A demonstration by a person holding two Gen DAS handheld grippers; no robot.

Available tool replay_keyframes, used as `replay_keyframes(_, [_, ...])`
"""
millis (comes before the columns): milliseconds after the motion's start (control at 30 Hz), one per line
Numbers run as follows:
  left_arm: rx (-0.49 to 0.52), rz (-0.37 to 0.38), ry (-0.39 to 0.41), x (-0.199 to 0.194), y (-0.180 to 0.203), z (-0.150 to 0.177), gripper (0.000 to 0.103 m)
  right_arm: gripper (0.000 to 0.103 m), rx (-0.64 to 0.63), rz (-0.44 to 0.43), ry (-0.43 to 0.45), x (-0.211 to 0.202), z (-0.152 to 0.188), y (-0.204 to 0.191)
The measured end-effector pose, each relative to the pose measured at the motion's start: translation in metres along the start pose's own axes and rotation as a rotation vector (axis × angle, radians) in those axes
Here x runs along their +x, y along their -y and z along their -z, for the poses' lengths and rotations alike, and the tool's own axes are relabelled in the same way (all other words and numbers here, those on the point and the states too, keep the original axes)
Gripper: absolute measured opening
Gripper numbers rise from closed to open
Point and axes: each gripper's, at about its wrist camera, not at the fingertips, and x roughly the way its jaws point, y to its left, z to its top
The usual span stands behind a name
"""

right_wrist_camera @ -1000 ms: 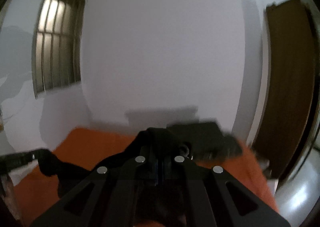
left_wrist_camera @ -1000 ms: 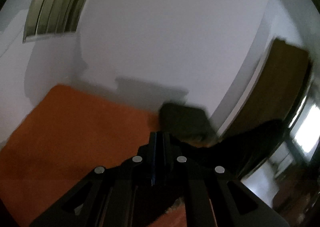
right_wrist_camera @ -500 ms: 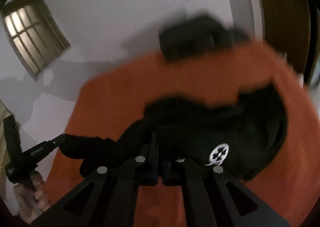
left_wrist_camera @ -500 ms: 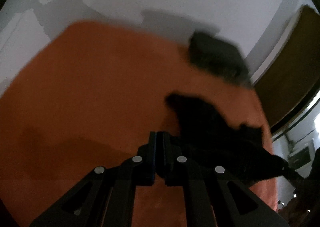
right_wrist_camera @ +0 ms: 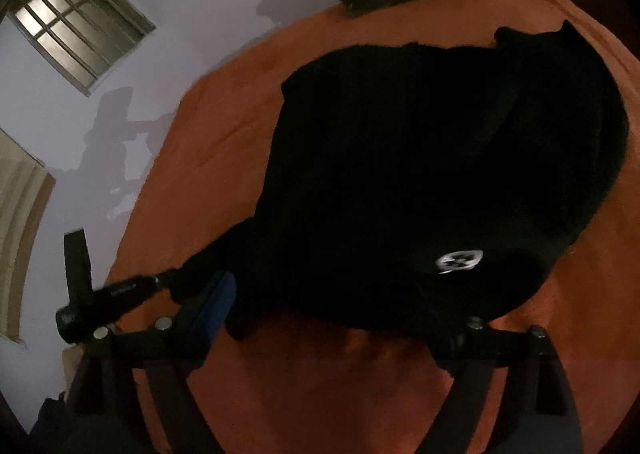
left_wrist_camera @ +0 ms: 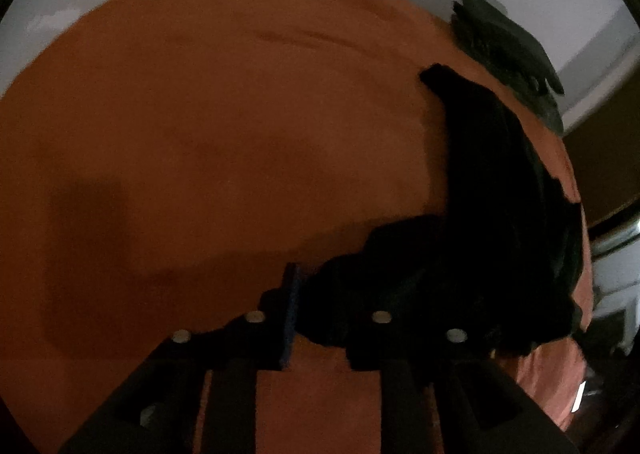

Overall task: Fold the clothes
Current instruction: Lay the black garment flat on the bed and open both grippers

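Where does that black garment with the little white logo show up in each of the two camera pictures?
Left wrist view: the black garment lies along the right side, on the orange bedcover; its logo is not visible.
Right wrist view: it fills the centre and right, white logo low on the right.
Shared landmark: the dark folded pile at the cover's far edge, by the white wall.

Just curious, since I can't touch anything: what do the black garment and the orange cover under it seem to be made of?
The black garment looks like a soft, matte knit, perhaps cotton jersey: it slumps in limp folds, shows no shine and carries a small white printed logo. The orange cover looks like a matte woven or brushed bedsheet, with shallow creases and no gloss. The dim, blurred view leaves the exact fibre open.
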Motion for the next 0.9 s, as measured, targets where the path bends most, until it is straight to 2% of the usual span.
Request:
replay_keyframes(100, [0.131, 0.0, 0.031, -0.008, 0.035, 0.006, 0.045, 0.086, 0.033, 0.028, 0.006, -0.005, 0.013, 0.014])
replay_keyframes(167, [0.253, 0.018, 0.049, -0.016, 0.067, 0.014, 0.066, 0.086, 0.057, 0.045, 0.002, -0.008, 0.013, 0.024])
replay_keyframes(233, [0.377, 0.066, 0.041, -0.02, 0.098, 0.027, 0.077, 0.087, 0.09, 0.066, -0.003, -0.011, 0.009, 0.041])
replay_keyframes(333, [0.442, 0.095, 0.014, -0.013, 0.119, 0.04, 0.078, 0.087, 0.175, 0.1, -0.012, -0.012, 0.005, 0.075])
replay_keyframes(500, [0.467, -0.005, -0.07, 0.016, 0.117, 0.049, 0.078, 0.087, 0.346, 0.175, -0.029, -0.012, 0.006, 0.137])
replay_keyframes(633, [0.441, 0.002, -0.122, 0.038, 0.114, 0.052, 0.078, 0.087, 0.371, 0.162, -0.043, -0.005, 0.011, 0.157])
replay_keyframes(733, [0.467, -0.009, -0.142, 0.05, 0.119, 0.058, 0.077, 0.087, 0.372, 0.147, -0.059, 0.002, 0.012, 0.164])
replay_keyframes(800, [0.506, -0.063, -0.157, 0.059, 0.123, 0.064, 0.053, 0.087, 0.371, 0.144, -0.067, 0.008, 0.012, 0.165])
replay_keyframes(833, [0.507, -0.073, -0.165, 0.061, 0.122, 0.066, 0.022, 0.087, 0.367, 0.145, -0.067, 0.008, 0.012, 0.165])
replay_keyframes(867, [0.492, -0.064, -0.173, 0.062, 0.119, 0.065, 0.009, 0.087, 0.361, 0.145, -0.066, 0.008, 0.011, 0.163])
replay_keyframes(900, [0.45, -0.032, -0.165, 0.058, 0.112, 0.063, 0.009, 0.087, 0.356, 0.146, -0.064, 0.008, 0.01, 0.162])
